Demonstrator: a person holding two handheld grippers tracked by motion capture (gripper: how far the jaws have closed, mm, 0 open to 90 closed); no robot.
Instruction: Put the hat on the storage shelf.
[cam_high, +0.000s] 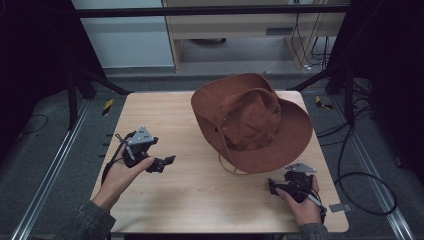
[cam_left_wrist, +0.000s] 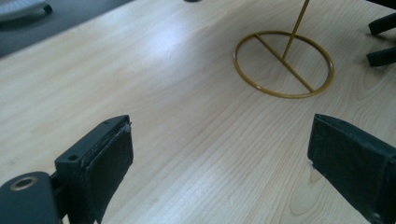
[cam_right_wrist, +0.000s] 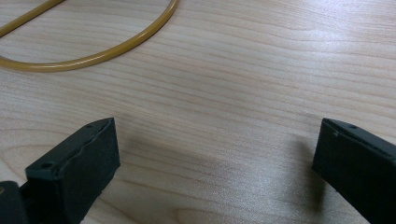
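Hiding most of its gold wire stand (cam_high: 235, 167), tilted brown hat (cam_high: 252, 120).

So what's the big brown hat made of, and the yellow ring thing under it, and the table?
The hat looks like soft suede or felt: matte, floppy, creased brim. The ring stand seems to be thin metal wire in a gold finish, since it is slim and slightly shiny. The table looks like pale wood or wood-look laminate, showing grain lines and a smooth sheen.

The left tool (cam_high: 161, 164) is held with its jaws spread wide. The right tool (cam_high: 274, 187) gapes equally, both hovering low.
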